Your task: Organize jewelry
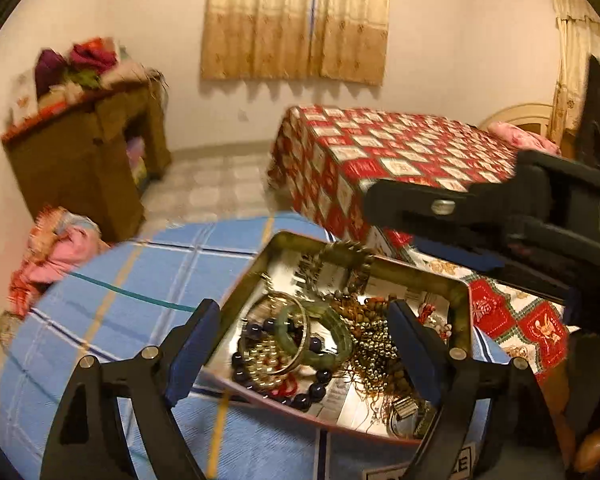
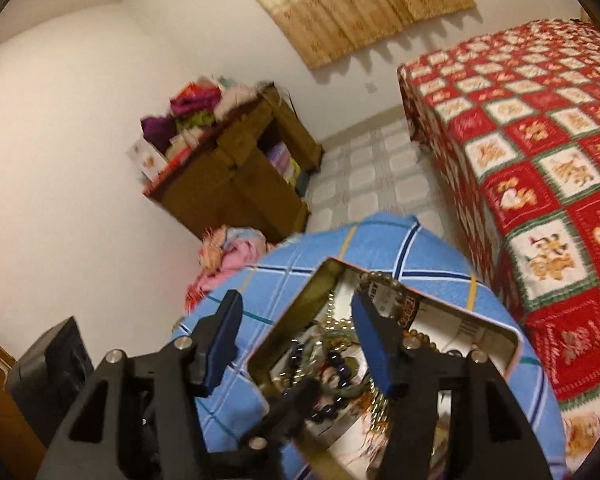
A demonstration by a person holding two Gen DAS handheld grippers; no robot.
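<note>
- The jewelry (image 1: 320, 344) lies heaped in an open metal tin (image 1: 462, 308), which sits on a surface covered by a blue plaid cloth (image 1: 140, 272).
- In the heap: a green bangle (image 1: 328, 332), a thin gold bangle (image 1: 278, 334), a string of dark round beads (image 1: 276, 388), fine gold bead chains (image 1: 374, 344) and a bracelet of brownish beads (image 1: 340, 254) leaning over the far rim.
- Handling, as I judge it: the bangles are stiff and light, and the green one looks breakable if dropped; pinch it across the rim. The chains are limp and tangled, so lifting one may drag its neighbours; take a free loop at the edge of the pile.
- The tin's thin walls look smooth and could slide on the cloth if pushed.
- The left hand-held gripper (image 1: 300, 354) stands wide apart above the tin's near side, nothing between its pads.
- The right hand-held gripper (image 2: 300, 344) is also parted and holds nothing; one finger hangs over the tin, the other outside its left wall.
- Beyond: a bed with a red-and-white patchwork cover (image 1: 400, 148), a brown wooden cabinet (image 1: 84, 160) piled with clothes, tan curtains (image 1: 296, 20), pale walls and a tiled floor (image 1: 216, 188).
</note>
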